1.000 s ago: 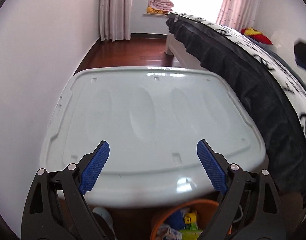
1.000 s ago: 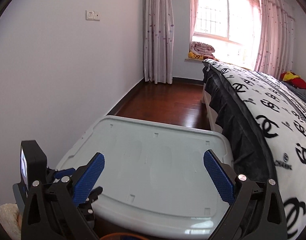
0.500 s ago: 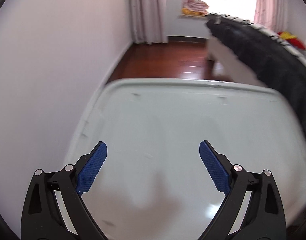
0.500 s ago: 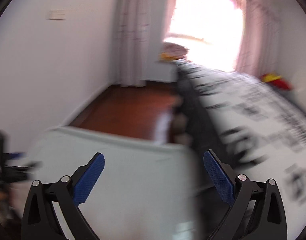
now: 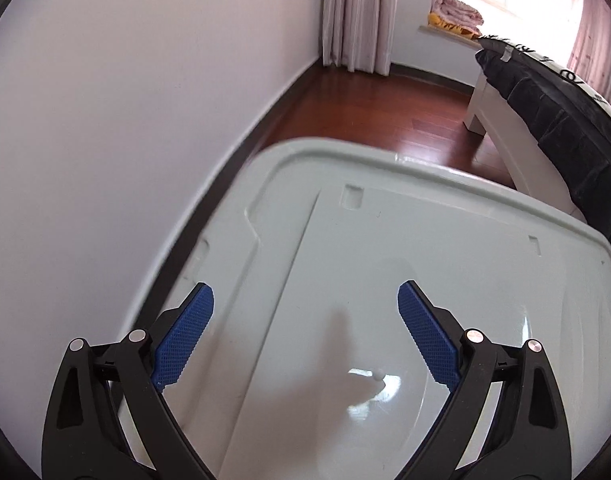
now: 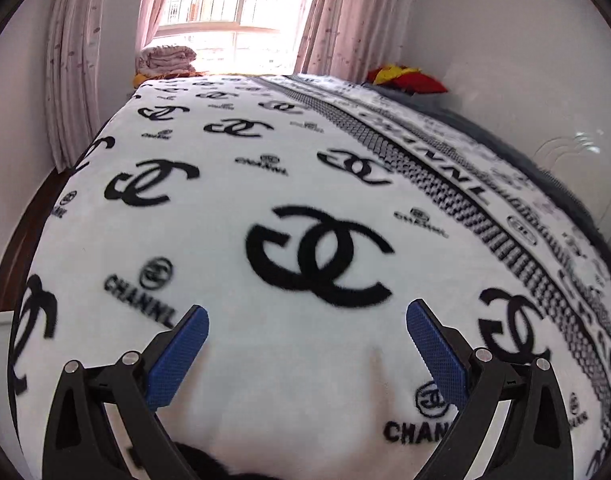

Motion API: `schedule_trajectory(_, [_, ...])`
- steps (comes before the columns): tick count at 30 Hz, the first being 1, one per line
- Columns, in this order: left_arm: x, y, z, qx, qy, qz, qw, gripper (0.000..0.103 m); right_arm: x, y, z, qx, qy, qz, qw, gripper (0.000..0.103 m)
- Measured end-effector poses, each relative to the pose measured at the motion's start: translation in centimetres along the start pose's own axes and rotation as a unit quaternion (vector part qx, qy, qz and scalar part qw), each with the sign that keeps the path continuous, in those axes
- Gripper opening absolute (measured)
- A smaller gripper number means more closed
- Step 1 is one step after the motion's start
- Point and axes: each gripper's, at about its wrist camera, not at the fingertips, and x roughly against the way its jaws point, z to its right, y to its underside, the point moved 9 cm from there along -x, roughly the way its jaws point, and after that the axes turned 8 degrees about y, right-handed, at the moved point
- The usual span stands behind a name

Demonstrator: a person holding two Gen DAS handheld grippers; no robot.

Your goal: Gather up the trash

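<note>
While the left claw (image 5: 305, 312) hangs over the pale lid (image 5: 445, 272) of a bin, its blue pads (image 5: 185, 340) stand wide apart with nothing between them; they have just been spreading a little further. Floor (image 5: 385, 100) shows at twelve o'clock, a white wall (image 5: 125, 100) at nine, and the bed (image 5: 545, 120) edge at two. Over the bed's blanket (image 6: 285, 160) the right claw (image 6: 307, 340) is likewise spread and empty. A folded quilt (image 6: 167, 60) sits at eleven o'clock by the window (image 6: 225, 0), red and yellow cloth (image 6: 405, 78) at one. No trash shows in either view; a small white speck (image 5: 377, 376) on the lid may be only glare.
</note>
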Motion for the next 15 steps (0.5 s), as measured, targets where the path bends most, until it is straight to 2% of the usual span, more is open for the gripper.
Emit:
schedule_trajectory(2, [-0.9,0.2,-0.1,-0.009,-0.017,-0.006,0.9998,0.091,-1.2,1.0,0.0,-0.013,-0.032,-0.026,0.999,0.098])
schedule_trajectory(4, [-1.3,0.3,0.4,-0.023,-0.014,-0.013,0.9996,0.091,-2.4,2.0,-0.8,-0.004,-0.045,-0.057,0.997,0.098])
schedule_trajectory(8, [-1.8,-0.2,1.5,-0.056,-0.027,-0.005,0.9981,0.091,-2.9,2.5,-0.9,-0.021,-0.066,-0.075,0.995,0.099])
schedule_trajectory(12, [-3.2,0.5,1.5,-0.079,-0.047,-0.030,0.9953,0.091,-3.0,2.5,-1.1,-0.020,-0.066,-0.075,0.995,0.099])
schedule_trajectory(15, [-4.4,0.9,1.7,-0.106,-0.044,-0.046,0.9923,0.091,-3.1,2.6,-0.7,-0.033,-0.079,-0.083,0.993,0.099])
